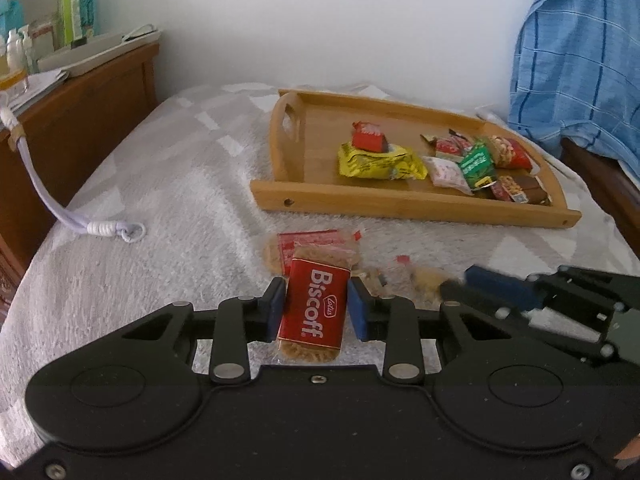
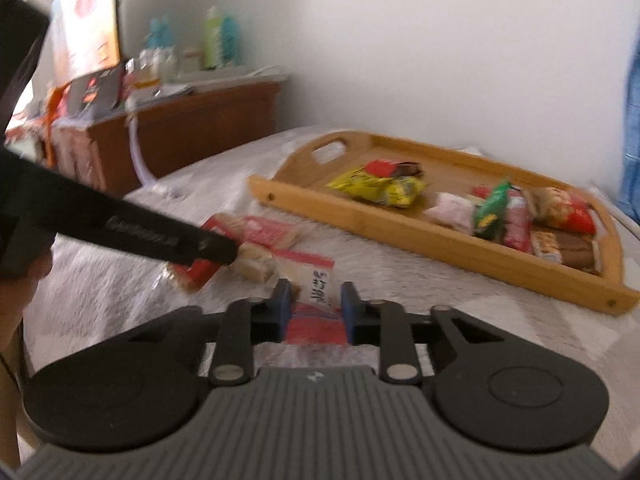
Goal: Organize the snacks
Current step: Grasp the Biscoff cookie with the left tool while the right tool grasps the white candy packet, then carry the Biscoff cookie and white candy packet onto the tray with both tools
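My left gripper (image 1: pixel 316 302) is shut on a red Biscoff biscuit pack (image 1: pixel 314 308), just above the white bedspread. A second biscuit pack (image 1: pixel 308 246) lies right behind it. My right gripper (image 2: pixel 316 300) is closed around a red and white snack packet (image 2: pixel 318 304); it also shows at the right in the left wrist view (image 1: pixel 472 280). The wooden tray (image 1: pixel 400 200) stands further back, holding a yellow packet (image 1: pixel 380 162), a green packet (image 1: pixel 476 162) and several other snacks. The tray also shows in the right wrist view (image 2: pixel 400 220).
A wooden dresser (image 1: pixel 80 92) with bottles stands at the left of the bed. A white cord (image 1: pixel 60 200) hangs from it onto the bedspread. A blue checked shirt (image 1: pixel 580 60) hangs at the right. A white wall is behind the tray.
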{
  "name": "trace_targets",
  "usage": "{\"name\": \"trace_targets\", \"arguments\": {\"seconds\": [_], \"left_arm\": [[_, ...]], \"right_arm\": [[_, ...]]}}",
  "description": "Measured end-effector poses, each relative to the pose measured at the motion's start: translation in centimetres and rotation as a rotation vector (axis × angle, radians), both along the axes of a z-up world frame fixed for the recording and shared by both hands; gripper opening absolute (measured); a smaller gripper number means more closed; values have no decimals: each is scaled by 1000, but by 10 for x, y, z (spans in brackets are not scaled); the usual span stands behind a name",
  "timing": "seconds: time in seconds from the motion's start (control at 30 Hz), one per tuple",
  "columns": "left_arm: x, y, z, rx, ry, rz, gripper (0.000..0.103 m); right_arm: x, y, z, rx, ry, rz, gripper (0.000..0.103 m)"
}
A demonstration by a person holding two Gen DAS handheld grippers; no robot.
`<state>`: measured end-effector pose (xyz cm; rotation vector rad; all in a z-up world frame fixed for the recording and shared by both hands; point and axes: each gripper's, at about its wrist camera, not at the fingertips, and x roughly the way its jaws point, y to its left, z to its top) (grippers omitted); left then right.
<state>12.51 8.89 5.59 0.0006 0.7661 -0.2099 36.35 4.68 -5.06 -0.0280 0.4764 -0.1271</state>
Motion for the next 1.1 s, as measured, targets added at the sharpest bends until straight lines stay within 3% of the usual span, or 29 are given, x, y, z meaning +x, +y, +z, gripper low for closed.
{"name": "trace_targets", "arguments": {"seconds": [0.1, 0.13, 0.2, 0.53, 0.57, 0.6, 0.7, 1.1], "left_arm": [[-1, -5, 3, 10, -12, -16, 32], [-1, -6, 4, 14, -16, -18, 32], [0, -9, 4, 23, -17, -22, 32], [6, -13, 1, 26, -6, -23, 32], [7, -14, 0, 25, -5, -22, 32], [8, -14, 1, 23, -5, -20, 32], [9, -14, 2, 15, -9, -18, 32], [32, -26, 21, 0, -49, -16, 31]], "right_arm": [[-7, -4, 4, -8, -25, -33, 26], [-7, -5, 4, 0, -21, -28, 42], [-5, -7, 1, 15, 9, -10, 51], [25, 6, -14, 13, 82, 53, 52], [24, 6, -14, 14, 78, 52, 48], [24, 7, -13, 19, 75, 54, 38], [19, 5, -10, 31, 56, 38, 34], [1, -34, 19, 85, -95, -137, 33]]}}
